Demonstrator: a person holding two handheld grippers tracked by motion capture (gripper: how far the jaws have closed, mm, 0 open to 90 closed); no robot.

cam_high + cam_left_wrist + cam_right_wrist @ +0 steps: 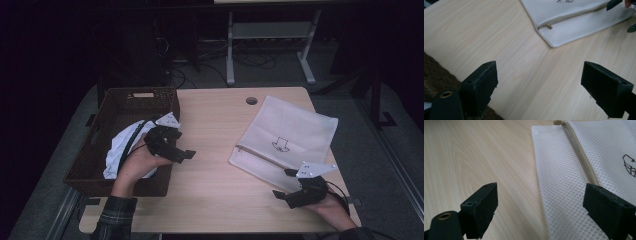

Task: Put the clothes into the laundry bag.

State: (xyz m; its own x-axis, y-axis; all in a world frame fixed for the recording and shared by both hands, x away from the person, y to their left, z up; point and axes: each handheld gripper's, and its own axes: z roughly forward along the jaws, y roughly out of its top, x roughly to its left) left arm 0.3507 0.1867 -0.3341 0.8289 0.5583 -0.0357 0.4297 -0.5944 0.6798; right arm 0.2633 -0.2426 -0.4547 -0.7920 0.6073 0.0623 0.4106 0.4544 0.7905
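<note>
A white mesh zip bag (pixel 282 137) lies flat on the right half of the wooden table (pixel 210 190), its zipper (pixel 579 150) closed and a small black print on its face. My right gripper (pixel 283 184) rests open at the bag's near corner, nothing between its jaws; its view looks along the mesh (pixel 559 185). My left gripper (pixel 186 152) hangs open over the right rim of a dark woven basket (pixel 125 102), pointing toward the bag (pixel 569 22). White cloth (pixel 120 147) lies in the basket beneath the left hand.
A round cable hole (pixel 251 100) sits near the table's far edge. Beyond the table stand a white metal frame (pixel 270 40) and loose cables on a dark floor. Bare wood (pixel 519 65) lies between basket and bag.
</note>
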